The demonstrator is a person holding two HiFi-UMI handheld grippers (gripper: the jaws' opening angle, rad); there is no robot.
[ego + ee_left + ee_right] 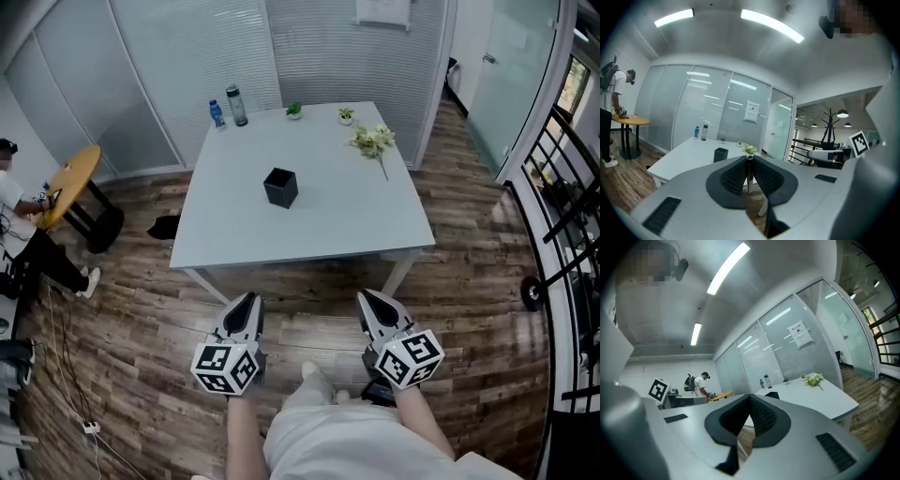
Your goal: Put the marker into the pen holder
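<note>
Our left gripper, low in the frame, pinches the thin marker by its tip; our right gripper is closed on nothing. The black pen holder stands well apart at upper centre, so such a slight grip may let the marker tilt and catch the rim.

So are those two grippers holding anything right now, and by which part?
The left gripper pinches a marker along its barrel, one end showing at the tips. The right gripper is shut, empty.
</note>
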